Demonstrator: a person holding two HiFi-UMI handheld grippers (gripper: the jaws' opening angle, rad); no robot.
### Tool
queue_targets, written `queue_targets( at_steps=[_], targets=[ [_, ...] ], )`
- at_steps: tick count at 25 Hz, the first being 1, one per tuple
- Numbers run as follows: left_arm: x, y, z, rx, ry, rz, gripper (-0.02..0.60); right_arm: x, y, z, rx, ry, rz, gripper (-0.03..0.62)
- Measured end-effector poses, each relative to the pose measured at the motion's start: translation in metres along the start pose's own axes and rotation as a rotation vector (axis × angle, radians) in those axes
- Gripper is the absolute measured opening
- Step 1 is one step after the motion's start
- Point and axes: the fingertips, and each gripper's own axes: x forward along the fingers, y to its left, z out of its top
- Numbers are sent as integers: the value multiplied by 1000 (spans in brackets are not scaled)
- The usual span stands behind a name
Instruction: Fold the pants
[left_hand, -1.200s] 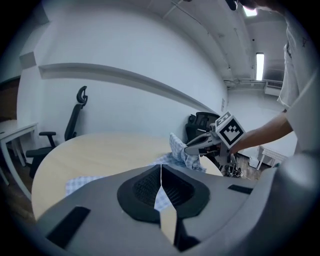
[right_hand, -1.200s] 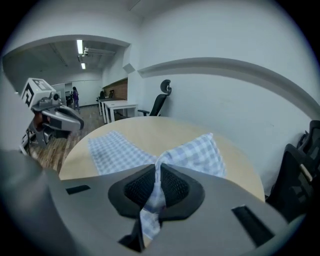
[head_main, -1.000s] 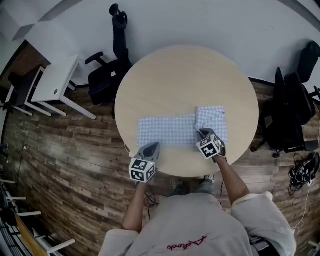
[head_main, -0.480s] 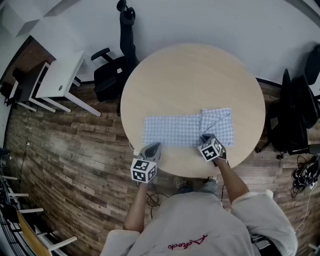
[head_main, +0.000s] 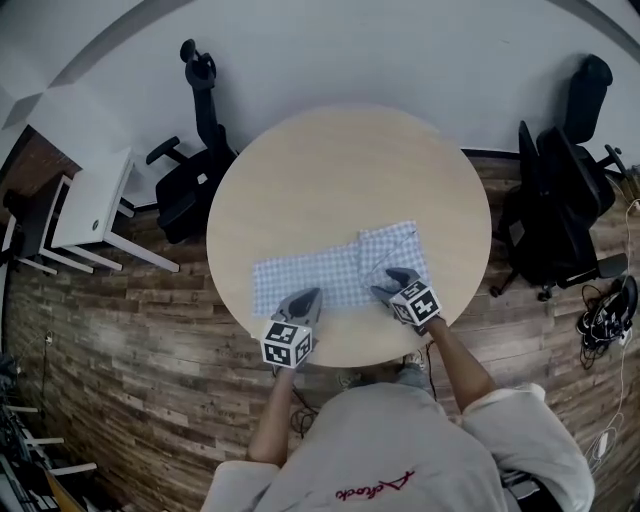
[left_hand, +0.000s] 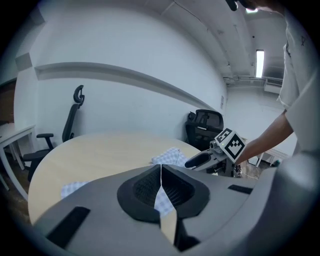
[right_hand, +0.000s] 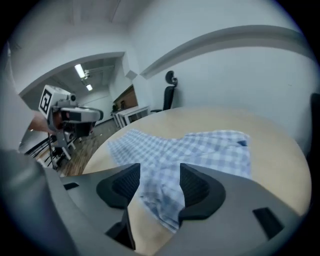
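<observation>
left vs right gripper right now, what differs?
The left gripper has its jaws shut; the right gripper has just opened its jaws, with pants cloth lying loose between them. The left gripper sits by the flat end, the right gripper at the folded end. Both point toward the pants.

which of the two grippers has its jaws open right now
The right gripper: its jaws have just been opening and stand apart, with the checked pants between them but not pinched. The left gripper has its jaws shut together, empty.

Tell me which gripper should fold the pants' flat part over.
Probably left: the left gripper, shut, sits by the pants' unfolded part; the right gripper, jaws just opened, straddles the folded end.
</observation>
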Motion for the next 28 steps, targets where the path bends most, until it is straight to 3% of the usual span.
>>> queue_targets(
  at_steps=[4,8,13,16,17,23,28],
  targets=[
    [25,-26,10,19,1,-43,34,-38,-73,-13,237,-73,-186,261],
    [38,-39,11,30,20,-46,34,-58,-121,-47,395,-30,-293,282],
    [41,-36,10,19,33,-5,34,-47,-130,-69,459,72,-267,281],
    [41,-33,11,12,32,22,34,-41,-129,-70,439,98,-235,277],
    [41,-32,11,9,31,28,34,-39,-127,-69,434,100,-219,245],
    [52,-39,18,11,31,30,34,-37,-122,-63,508,62,-105,156],
    [75,-55,30,28,32,3,34,-57,-144,-58,528,13,-110,152]
  ],
)
